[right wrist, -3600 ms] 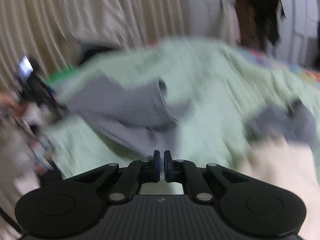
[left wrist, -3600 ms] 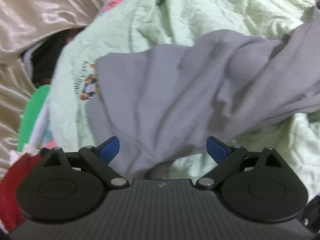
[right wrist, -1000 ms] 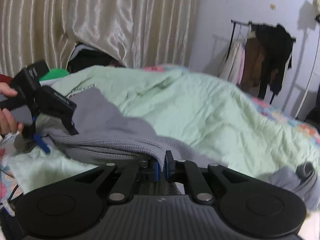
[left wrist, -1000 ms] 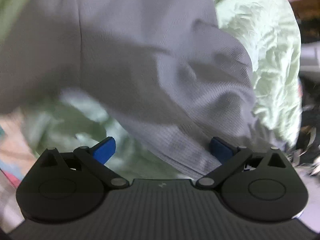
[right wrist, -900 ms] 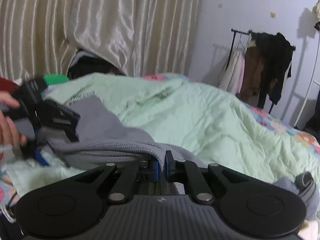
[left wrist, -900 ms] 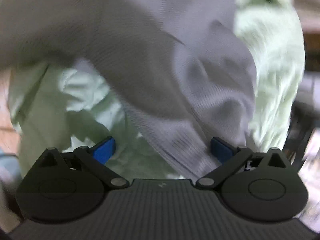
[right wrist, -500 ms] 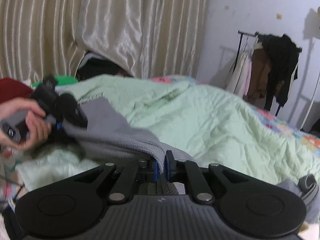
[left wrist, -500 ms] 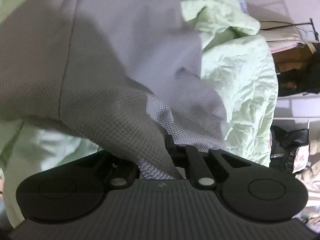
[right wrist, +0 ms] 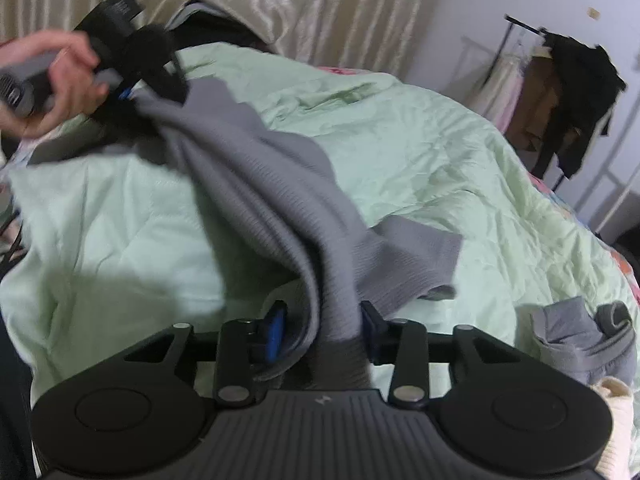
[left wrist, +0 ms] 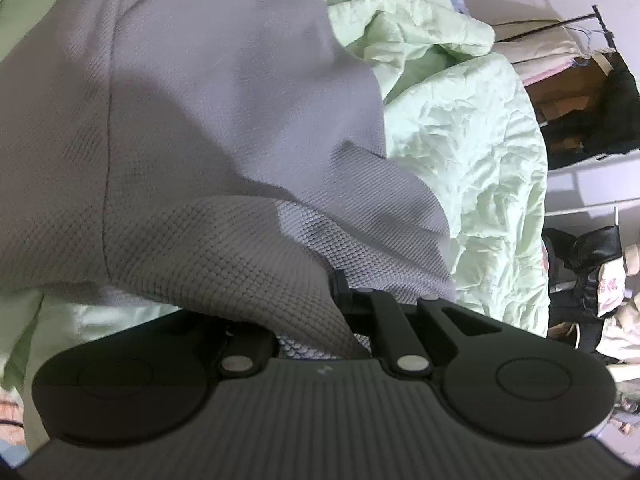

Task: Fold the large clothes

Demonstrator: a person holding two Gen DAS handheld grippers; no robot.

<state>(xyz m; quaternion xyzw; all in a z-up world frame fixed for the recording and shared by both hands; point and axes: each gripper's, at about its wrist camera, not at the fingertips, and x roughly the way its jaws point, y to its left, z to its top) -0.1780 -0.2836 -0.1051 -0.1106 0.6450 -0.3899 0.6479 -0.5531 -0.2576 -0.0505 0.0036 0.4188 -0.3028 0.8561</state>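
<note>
Across the near part of the bed point(right wrist: 440, 152), on its pale green quilt, the grey knit garment point(right wrist: 256, 184) hangs in a slack band between the 2 tools. The left hand-held gripper point(left wrist: 340, 280) is fully closed, pinching a bunched fold of the waffle-textured cloth near one end; the right hand-held gripper point(right wrist: 322, 326) has just been opening, its blue pads now standing apart with a twisted rope of the fabric lying between them, apparently no longer squeezed. The garment looks soft, light and limp, with a grippy knit that should not slide readily but will sag and crumple wherever it is unsupported. A hem, cuff or seam edge seems the best hold, taken flat rather than bunched. Its long axis runs from the person's hand point(right wrist: 60, 84) at the far left edge of the bed diagonally toward the near edge, and a loose sleeve-like flap point(right wrist: 416, 260) spills to the right.
</note>
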